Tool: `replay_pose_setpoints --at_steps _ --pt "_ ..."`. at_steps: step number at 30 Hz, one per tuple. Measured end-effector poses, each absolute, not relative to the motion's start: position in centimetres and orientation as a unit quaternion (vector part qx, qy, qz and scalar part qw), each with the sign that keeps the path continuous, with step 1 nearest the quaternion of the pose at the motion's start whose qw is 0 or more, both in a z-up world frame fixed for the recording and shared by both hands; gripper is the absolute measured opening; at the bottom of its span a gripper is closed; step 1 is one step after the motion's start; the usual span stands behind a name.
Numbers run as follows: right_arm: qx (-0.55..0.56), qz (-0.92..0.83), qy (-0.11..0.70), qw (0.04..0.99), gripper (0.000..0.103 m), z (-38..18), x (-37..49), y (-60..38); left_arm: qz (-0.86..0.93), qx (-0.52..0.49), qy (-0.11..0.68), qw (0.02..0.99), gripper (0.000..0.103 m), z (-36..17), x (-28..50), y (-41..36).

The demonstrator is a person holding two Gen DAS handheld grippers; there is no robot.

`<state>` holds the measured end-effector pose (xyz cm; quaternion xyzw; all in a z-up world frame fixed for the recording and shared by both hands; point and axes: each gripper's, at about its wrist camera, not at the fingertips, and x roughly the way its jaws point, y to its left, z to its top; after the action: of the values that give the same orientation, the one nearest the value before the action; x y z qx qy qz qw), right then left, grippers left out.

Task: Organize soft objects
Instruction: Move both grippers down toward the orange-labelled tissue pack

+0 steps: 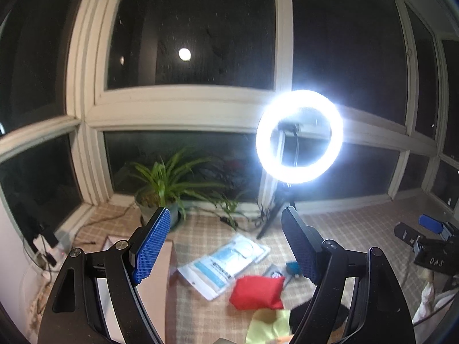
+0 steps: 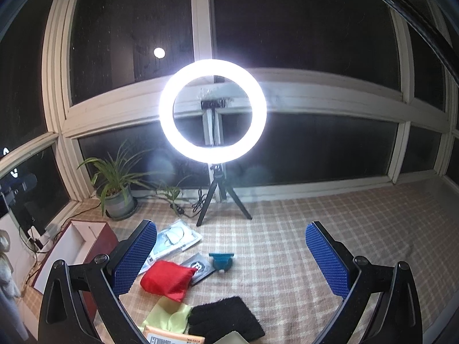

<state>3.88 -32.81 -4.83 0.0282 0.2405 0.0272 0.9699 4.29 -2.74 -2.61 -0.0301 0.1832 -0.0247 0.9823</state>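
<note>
1. Soft objects lie scattered on the beige checked cloth (image 2: 315,229) before me: a red fabric pouch (image 2: 167,279), a black fuzzy glove (image 2: 226,319) and a pale yellow-green cloth (image 2: 175,316), with the glove touching the yellow cloth at the near edge.
2. I hold my left gripper (image 1: 226,243) above the cloth with its blue-padded fingers (image 1: 152,246) spread wide and nothing between them; the red pouch (image 1: 258,289) sits below and between the fingers.
3. I hold my right gripper (image 2: 232,261) wide apart too, empty, above the checked cloth, with the pouch just beside its left finger.
4. Beyond the pouch lie a clear plastic packet with blue print (image 2: 172,240), a small dark sachet (image 2: 200,268) and a teal clip-like item (image 2: 221,261).
5. An open box with dark red sides and a white interior (image 2: 77,246) stands at the left of the cloth.
6. A lit ring light on a black tripod (image 2: 213,110) glares from the far side, near a potted green plant (image 2: 117,189) against the dark window panes.
7. My right gripper's blue tip (image 1: 430,223) shows at the edge of the left wrist view, well apart from the left one.
</note>
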Motion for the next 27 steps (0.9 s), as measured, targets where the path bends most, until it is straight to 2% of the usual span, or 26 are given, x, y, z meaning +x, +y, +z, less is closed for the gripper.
replay_pose_setpoints --at_steps 16,27 --pt "0.036 0.066 0.322 0.944 0.103 -9.3 4.8 -33.5 -0.058 -0.042 0.319 0.945 0.080 -10.3 5.8 -3.1" --pt "0.080 0.124 0.411 0.899 0.103 -15.6 4.8 -33.8 -0.089 -0.048 0.391 0.915 0.080 -14.2 4.8 -4.2"
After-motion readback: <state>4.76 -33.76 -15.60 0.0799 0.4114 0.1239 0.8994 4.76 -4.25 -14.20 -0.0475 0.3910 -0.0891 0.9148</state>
